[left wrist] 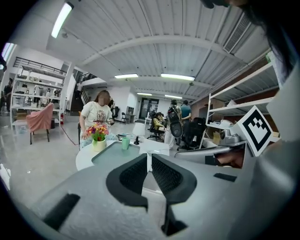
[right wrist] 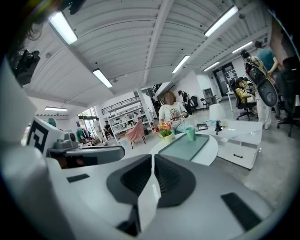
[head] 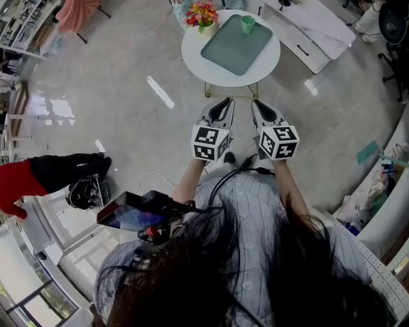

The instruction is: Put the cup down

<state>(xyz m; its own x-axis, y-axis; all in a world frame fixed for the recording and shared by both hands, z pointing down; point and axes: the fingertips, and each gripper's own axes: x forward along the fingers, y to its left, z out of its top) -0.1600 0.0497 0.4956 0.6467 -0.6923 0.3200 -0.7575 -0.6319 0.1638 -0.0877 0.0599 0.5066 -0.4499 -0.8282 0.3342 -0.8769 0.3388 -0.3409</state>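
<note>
Standing upright on the far right corner of a rectangular grey-green tray, the small mint-green cup is well apart from both grippers. That tray lies on a round white table at the far side of the scene. A cream pot of pink, orange and yellow flowers sits on the table's far left edge, just beside the tray. The left gripper and the right gripper are held side by side on the near side of the table, over the glossy grey floor. Both point towards the table and tilt slightly downward. The left gripper's dark ribbed pads meet at their tips with nothing between them. The right gripper's jaws are likewise pressed together and empty. In both gripper views the cup and flowers show beyond the closed tips. A seated person in a pale printed shirt is at the table's far side
</note>
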